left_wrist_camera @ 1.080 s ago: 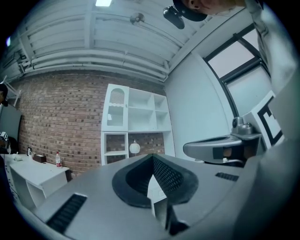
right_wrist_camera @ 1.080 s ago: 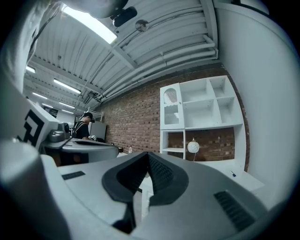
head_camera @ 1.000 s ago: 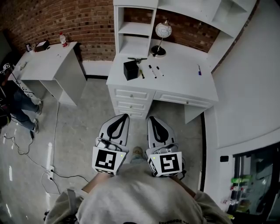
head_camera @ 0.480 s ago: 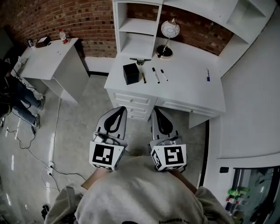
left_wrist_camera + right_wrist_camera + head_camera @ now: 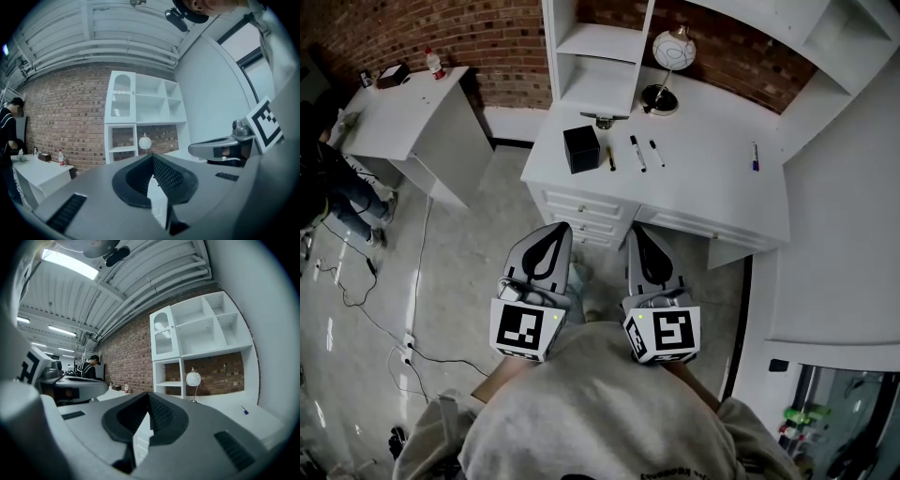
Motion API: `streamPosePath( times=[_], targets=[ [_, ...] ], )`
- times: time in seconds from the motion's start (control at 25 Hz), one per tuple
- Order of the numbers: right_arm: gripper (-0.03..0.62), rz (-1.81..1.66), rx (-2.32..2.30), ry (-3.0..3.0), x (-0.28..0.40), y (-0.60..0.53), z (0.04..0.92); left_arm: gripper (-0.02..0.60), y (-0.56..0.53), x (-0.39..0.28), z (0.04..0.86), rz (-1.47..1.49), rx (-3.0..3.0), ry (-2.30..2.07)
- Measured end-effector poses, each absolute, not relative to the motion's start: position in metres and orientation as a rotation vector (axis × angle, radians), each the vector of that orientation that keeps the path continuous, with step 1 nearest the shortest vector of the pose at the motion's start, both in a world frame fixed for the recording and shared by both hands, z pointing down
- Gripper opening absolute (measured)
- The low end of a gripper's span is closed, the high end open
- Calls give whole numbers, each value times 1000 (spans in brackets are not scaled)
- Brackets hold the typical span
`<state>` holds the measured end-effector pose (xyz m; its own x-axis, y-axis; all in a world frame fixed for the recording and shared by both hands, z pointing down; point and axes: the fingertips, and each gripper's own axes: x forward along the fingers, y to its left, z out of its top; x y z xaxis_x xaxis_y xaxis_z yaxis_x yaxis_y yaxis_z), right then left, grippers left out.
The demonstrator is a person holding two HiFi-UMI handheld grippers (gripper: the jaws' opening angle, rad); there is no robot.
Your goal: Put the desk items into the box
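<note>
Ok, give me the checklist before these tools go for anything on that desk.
1. Left tool empty: ok, jaws together with nothing between them.
2. Right tool empty: ok, jaws together with nothing between them.
3. Jaws ready to grasp: not ok, both are shut.
4. Tools at the desk: not ok, both hang over the floor, short of the desk front.
5. Items located: ok, three pens lie just right of the box and a fourth pen lies far right.
6. Box open on top: cannot tell.
</note>
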<state>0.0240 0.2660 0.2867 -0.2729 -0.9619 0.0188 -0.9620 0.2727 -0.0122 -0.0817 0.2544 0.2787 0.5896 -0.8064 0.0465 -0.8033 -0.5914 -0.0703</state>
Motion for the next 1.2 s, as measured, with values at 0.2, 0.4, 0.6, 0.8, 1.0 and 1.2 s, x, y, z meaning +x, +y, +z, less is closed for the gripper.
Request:
streamPosePath(
  times=[0.2, 0.4, 0.6, 0.8, 1.0, 1.2],
  targets=[
    [17, 34, 1905, -2474, 31, 246, 291, 8, 232, -77, 283, -127, -2773, 1376],
    [17, 34, 1910, -2450, 35, 215, 292, 8, 200, -74, 289, -132, -2804, 1369],
    [17, 68, 1909, -2411, 35, 172, 300, 8, 153, -69, 296, -151, -2826, 1334],
    [17, 40, 1890, -2388, 31, 120, 303, 8, 100, -65, 305, -177, -2864, 1302],
    [17, 17, 1872, -2363, 24, 69, 303, 8, 47, -61, 310, -197, -2911, 1243],
    [17, 57, 1900, -2324, 21, 27, 303, 8, 5, -54, 314, -222, -2951, 1171]
  ],
)
